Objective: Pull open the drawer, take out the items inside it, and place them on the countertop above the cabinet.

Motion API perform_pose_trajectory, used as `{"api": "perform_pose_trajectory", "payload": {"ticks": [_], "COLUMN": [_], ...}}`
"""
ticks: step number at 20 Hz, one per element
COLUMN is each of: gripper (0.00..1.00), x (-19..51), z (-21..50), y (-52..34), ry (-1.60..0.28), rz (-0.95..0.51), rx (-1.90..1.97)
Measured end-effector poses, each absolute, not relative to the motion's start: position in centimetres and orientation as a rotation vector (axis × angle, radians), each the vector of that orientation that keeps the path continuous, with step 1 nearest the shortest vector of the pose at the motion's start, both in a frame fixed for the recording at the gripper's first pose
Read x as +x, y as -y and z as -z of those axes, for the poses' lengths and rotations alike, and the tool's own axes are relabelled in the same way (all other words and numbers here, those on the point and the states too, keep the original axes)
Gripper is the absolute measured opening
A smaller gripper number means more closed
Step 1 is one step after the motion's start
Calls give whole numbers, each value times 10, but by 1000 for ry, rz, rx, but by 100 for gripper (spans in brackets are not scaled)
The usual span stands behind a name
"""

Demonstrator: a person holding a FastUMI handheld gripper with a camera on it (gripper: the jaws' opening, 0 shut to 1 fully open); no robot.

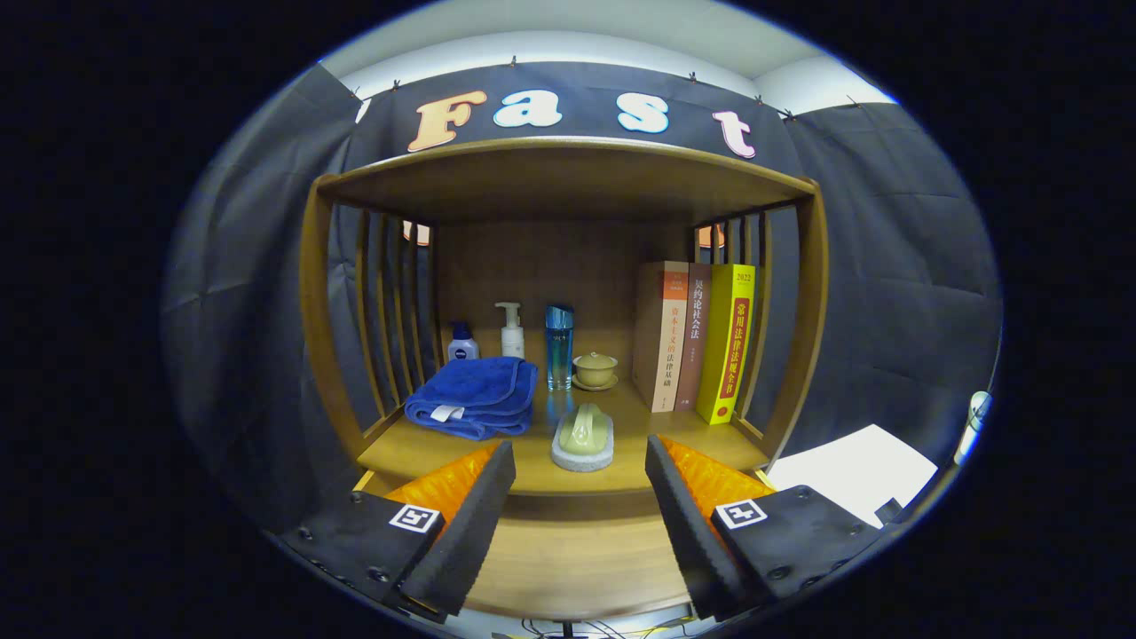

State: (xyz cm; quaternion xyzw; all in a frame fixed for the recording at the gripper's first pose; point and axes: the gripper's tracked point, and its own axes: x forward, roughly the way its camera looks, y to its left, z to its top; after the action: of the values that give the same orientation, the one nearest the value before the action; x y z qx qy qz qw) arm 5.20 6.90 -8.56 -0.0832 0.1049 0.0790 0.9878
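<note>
My gripper (579, 497) stands open, with nothing between its fingers. The fingers sit in front of a wooden cabinet, level with the front edge of its countertop (621, 479). Between and below them lies a plain wooden surface of the drawer (577, 555); I cannot tell whether the drawer is open. A pale green brush on a whitish base (583, 437) rests on the countertop just beyond the fingers. Left of it lies a folded blue towel (475, 396).
Behind stand a small blue-capped bottle (462, 343), a white pump bottle (511, 331), a tall blue bottle (559, 347) and a lidded cup on a saucer (595, 370). Three upright books (701, 342) fill the right side. Slatted sides and a wooden roof (559, 177) enclose the countertop. White paper (856, 470) lies to the right.
</note>
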Motion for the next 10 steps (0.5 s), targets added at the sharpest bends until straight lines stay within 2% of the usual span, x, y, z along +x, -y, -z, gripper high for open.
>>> {"api": "perform_pose_trajectory", "payload": {"ticks": [10], "gripper": [97], "x": [-43], "z": [120], "y": [-69], "ry": [-179], "rz": [-183], "rx": [-180]}}
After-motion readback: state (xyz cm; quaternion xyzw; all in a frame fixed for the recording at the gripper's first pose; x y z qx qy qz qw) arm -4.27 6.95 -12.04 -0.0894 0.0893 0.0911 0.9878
